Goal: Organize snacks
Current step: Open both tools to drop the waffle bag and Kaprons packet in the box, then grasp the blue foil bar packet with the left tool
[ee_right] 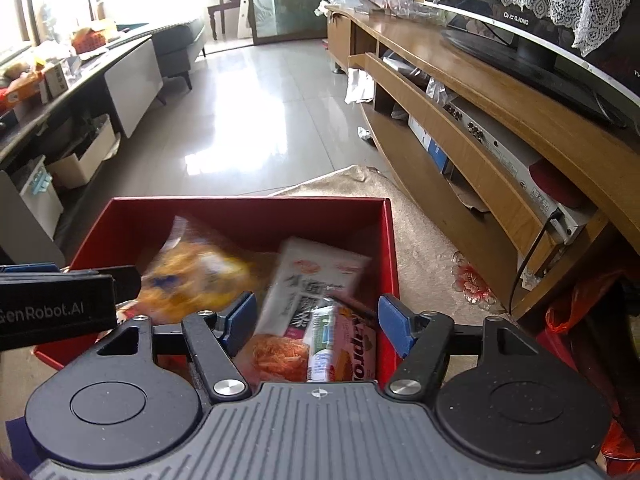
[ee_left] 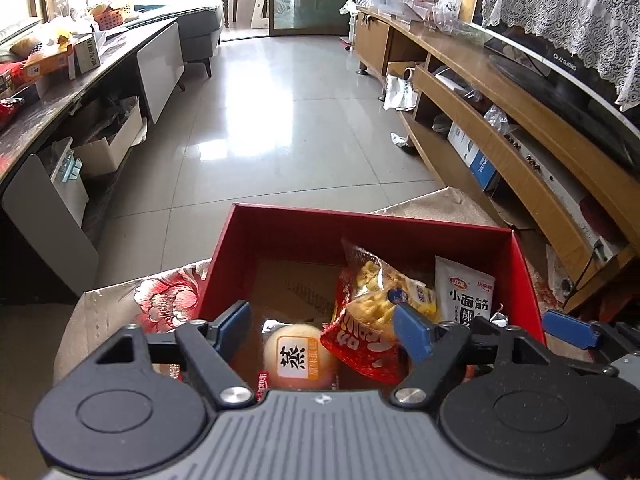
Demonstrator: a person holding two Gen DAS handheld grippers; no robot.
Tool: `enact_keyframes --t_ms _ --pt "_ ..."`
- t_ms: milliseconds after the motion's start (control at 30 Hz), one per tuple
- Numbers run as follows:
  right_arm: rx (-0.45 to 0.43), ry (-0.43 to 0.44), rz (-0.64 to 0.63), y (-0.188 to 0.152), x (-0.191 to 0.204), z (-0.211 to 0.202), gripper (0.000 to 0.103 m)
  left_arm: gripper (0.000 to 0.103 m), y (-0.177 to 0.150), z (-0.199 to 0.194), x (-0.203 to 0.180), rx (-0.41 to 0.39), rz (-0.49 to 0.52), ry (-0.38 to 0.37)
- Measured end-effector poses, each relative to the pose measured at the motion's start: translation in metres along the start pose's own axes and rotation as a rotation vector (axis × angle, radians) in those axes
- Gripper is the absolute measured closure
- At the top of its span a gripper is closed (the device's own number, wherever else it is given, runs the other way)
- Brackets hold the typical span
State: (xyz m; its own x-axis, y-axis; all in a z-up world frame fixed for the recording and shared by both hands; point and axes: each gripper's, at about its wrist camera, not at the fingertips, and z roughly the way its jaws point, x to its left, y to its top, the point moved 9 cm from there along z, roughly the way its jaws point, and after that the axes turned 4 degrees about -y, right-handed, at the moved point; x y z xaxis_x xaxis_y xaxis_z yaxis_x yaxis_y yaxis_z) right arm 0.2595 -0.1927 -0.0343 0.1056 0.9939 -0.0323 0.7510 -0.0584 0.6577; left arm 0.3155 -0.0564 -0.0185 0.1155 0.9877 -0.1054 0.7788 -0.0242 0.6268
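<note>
A red open box (ee_left: 280,232) (ee_right: 240,208) holds the snacks. In the left wrist view it holds a red and yellow puffed-snack bag (ee_left: 372,312), a white pouch with Chinese print (ee_left: 464,292) and a round wrapped bun (ee_left: 298,354). My left gripper (ee_left: 322,330) is open above the box and holds nothing. In the right wrist view the puffed-snack bag (ee_right: 196,276) is blurred by motion, beside the white pouch (ee_right: 312,280), a pink wafer pack (ee_right: 344,352) and an orange snack pack (ee_right: 280,354). My right gripper (ee_right: 316,324) is open and empty over the box's near right corner.
The box stands on a floral cloth (ee_left: 160,300) (ee_right: 432,240). A wooden TV stand (ee_left: 500,128) (ee_right: 460,132) runs along the right, with a TV (ee_right: 532,28) on it. A dark cluttered counter (ee_left: 60,92) lines the left. Glossy tiled floor (ee_left: 272,128) lies beyond.
</note>
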Motion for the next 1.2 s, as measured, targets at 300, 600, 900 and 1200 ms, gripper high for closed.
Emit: enact_keyframes --t_ms 300,600,900,1200 --pt "-0.016 0.007 -0.026 -0.002 0.011 -0.011 0.028 0.027 -0.004 -0.013 0.006 -0.008 -0.012 -0.001" --pt "-0.019 0.030 -0.040 -0.015 0.026 -0.028 0.027 0.026 -0.019 -0.029 0.025 -0.006 -0.016 0.011" --pt "0.002 0.057 -0.107 -0.037 0.048 -0.039 0.026 0.026 -0.055 -0.047 0.071 0.041 -0.017 0.050" --pt "0.053 0.096 -0.185 -0.061 0.080 -0.041 0.026 0.026 -0.093 -0.050 0.114 0.107 -0.014 0.046"
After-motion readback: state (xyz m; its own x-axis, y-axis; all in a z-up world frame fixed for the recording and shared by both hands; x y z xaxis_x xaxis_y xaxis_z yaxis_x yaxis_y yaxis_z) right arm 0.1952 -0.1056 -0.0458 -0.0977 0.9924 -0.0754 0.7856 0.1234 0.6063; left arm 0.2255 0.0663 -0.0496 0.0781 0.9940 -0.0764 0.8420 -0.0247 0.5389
